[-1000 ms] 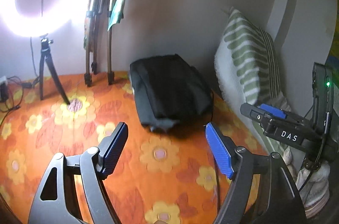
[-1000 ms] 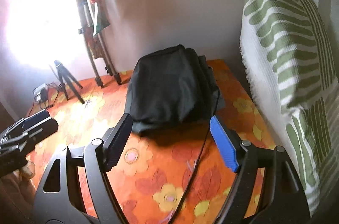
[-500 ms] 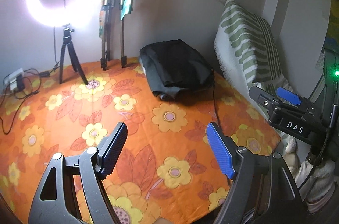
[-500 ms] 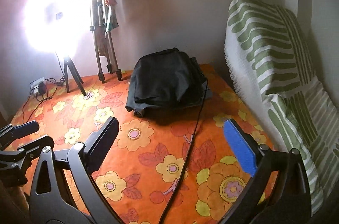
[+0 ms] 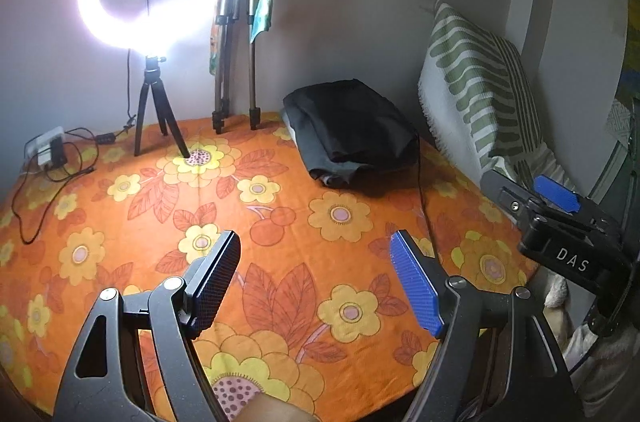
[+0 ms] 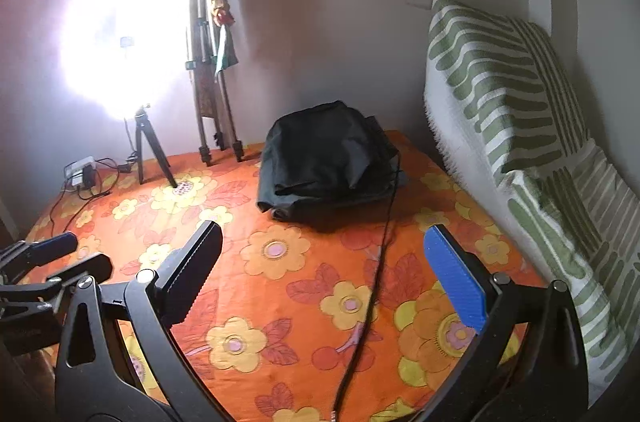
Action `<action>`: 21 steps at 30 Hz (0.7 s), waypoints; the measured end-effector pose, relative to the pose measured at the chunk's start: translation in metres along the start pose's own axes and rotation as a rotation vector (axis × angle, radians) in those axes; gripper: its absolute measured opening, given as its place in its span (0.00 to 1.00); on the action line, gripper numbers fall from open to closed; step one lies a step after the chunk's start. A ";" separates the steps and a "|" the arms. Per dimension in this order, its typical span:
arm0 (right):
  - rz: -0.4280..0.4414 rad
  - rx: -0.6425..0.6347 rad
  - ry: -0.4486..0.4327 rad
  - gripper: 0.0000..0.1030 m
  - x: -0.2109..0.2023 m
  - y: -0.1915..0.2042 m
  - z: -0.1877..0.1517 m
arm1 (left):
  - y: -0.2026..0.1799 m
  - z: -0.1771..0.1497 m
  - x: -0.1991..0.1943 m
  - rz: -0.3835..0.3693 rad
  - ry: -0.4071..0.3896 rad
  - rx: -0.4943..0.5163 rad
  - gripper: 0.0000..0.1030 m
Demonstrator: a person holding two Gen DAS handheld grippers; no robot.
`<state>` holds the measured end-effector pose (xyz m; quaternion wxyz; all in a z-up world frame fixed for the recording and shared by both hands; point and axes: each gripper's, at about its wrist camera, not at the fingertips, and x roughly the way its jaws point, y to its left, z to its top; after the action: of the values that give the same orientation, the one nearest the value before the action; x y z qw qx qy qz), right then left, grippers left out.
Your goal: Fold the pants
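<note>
Folded black pants (image 6: 326,162) lie far on the floral sheet (image 6: 280,302), near the pillow (image 6: 500,94). We hold both grippers (image 5: 314,276) (image 6: 322,270) released, empty. The cable (image 6: 378,262), seemingly draped over the pants, could snag and undo the fold.

The left gripper (image 5: 314,280) points forward and a bit down. Its jaws are wide apart, and nothing is between them. One finger (image 5: 214,278) has a black pad and the other finger (image 5: 416,288) has a blue pad. Neither pad touches anything.

The right gripper (image 6: 328,276) also points forward and a bit down. Its jaws are very wide apart, with nothing between them. It has a black pad on one side and a blue pad on the other.

The two grippers are side by side. Each one shows at the edge of the other's view. A small bit of a hand (image 5: 272,410) shows at the bottom of the left view.
</note>
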<state>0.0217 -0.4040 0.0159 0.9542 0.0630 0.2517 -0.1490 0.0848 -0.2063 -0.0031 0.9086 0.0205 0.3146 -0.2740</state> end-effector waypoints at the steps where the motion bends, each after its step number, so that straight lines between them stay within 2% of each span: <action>1: 0.004 0.001 0.004 1.00 0.001 0.002 -0.001 | -0.002 -0.001 0.000 0.004 -0.001 0.006 0.75; 9: -0.044 -0.058 -0.044 1.00 -0.006 0.012 -0.003 | -0.004 0.000 -0.003 0.013 -0.006 -0.003 0.80; 18: -0.045 -0.028 -0.046 1.00 -0.006 0.004 0.000 | 0.002 0.002 -0.007 0.034 -0.026 -0.024 0.81; 21: -0.041 -0.026 -0.047 1.00 -0.006 0.003 0.001 | 0.004 0.003 -0.009 0.045 -0.032 -0.031 0.85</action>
<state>0.0185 -0.3998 0.0196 0.9573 0.0418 0.2326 -0.1667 0.0825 -0.1994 0.0040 0.9196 0.0091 0.3036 -0.2490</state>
